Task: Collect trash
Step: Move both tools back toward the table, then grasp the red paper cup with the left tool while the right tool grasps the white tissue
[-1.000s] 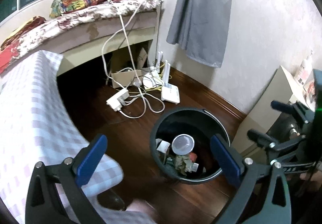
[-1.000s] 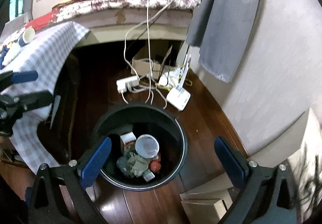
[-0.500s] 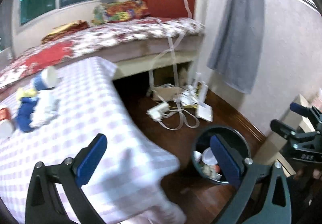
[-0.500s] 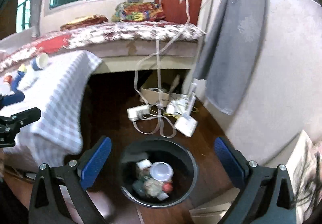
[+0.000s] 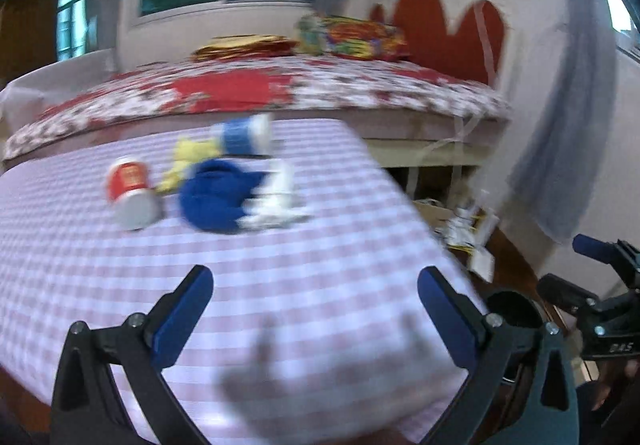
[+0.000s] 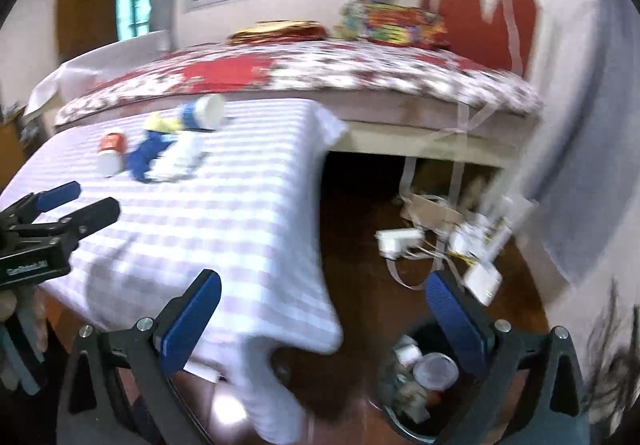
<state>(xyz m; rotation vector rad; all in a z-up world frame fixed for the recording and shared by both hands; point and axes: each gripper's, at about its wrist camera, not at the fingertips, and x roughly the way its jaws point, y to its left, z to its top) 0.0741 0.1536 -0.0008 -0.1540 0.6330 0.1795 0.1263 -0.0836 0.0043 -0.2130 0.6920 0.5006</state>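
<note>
A bed [image 5: 280,89] with a floral cover is seen at the back, and in front of it a table [image 5: 280,265] draped in a checked cloth, where the remaining trash is gathered near the far edge, presumably left there for collection: a red cup [image 5: 130,189] on its side, a blue cup [image 5: 244,133] also tipped over, a blue cloth [image 5: 216,197], and yellow and white scraps whose nature is lost to motion blur. A bin [image 6: 420,377] is kept on the floor beside the table, within easy reach, and is partly filled already. The left gripper [image 5: 314,309] is held over the cloth with its jaws wide apart and nothing between them, seemingly aimed at the pile. The right gripper [image 6: 322,321] is likewise spread and empty, between table edge and bin. The bin is partly hidden behind the right finger, and its contents cannot be made out clearly.
</note>
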